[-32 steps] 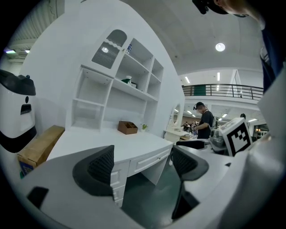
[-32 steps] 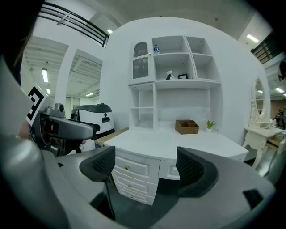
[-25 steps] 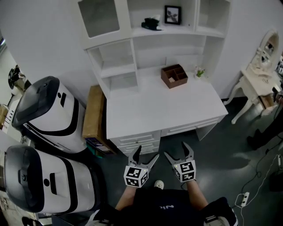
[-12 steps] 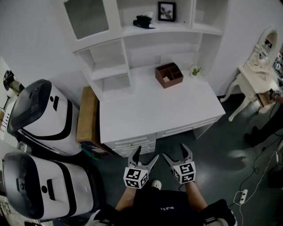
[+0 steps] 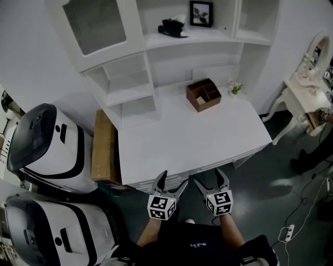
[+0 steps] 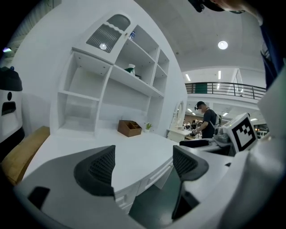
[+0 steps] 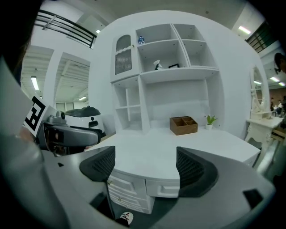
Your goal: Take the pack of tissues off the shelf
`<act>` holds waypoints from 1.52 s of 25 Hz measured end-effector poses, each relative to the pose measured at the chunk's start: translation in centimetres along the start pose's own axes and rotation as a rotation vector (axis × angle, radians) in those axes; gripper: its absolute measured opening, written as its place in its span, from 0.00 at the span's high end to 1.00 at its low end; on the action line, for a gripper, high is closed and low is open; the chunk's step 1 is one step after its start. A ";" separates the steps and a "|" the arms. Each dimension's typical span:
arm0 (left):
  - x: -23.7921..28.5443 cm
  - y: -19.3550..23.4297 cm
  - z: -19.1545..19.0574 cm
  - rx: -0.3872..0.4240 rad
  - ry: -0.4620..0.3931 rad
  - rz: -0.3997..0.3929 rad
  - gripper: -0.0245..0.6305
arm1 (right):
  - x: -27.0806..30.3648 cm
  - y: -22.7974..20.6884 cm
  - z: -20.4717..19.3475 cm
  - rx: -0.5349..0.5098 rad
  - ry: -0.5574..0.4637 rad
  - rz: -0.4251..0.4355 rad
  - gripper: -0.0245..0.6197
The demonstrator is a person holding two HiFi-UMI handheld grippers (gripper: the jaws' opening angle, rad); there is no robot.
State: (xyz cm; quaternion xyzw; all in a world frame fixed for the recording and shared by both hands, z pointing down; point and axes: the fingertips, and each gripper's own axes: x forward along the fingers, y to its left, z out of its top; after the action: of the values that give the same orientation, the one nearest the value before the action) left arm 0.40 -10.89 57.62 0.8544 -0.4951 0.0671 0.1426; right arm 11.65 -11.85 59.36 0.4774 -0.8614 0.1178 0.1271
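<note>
The pack of tissues (image 5: pixel 173 28) is a dark pack with white tissue sticking out. It lies on the upper shelf (image 5: pixel 208 36) of the white hutch, left of a framed picture (image 5: pixel 201 13). It also shows small and far off in the left gripper view (image 6: pixel 130 69) and the right gripper view (image 7: pixel 157 65). My left gripper (image 5: pixel 170 183) and right gripper (image 5: pixel 210 180) hang side by side at the front edge of the white desk (image 5: pixel 156 150), well short of the shelf. Both are open with nothing between the jaws (image 6: pixel 143 163) (image 7: pixel 145 165).
A brown wooden organiser (image 5: pixel 203 94) and a small potted plant (image 5: pixel 235 87) stand at the back of the desk. Two white and black machines (image 5: pixel 47 140) and a cardboard box (image 5: pixel 104 148) crowd the left. A white dressing table (image 5: pixel 307 88) stands at the right.
The desk has come nearer in the head view, and both grippers now reach its front edge. Both stay open and empty.
</note>
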 end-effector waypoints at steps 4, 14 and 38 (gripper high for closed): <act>2.3 3.9 1.1 0.015 0.024 0.017 0.35 | 3.9 -0.4 2.1 0.000 -0.001 -0.013 0.32; 7.7 9.8 5.0 0.053 0.014 -0.062 0.35 | 10.5 -1.6 5.2 0.019 -0.005 -0.098 0.33; 12.3 14.4 7.9 0.074 0.033 -0.090 0.35 | 15.3 -4.9 11.4 0.017 -0.085 -0.185 0.33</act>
State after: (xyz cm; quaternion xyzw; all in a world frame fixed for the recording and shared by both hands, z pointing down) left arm -6.05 -30.28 55.85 0.8793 -0.4509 0.0930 0.1217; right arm 6.80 -30.25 54.13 0.5604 -0.8173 0.0924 0.0968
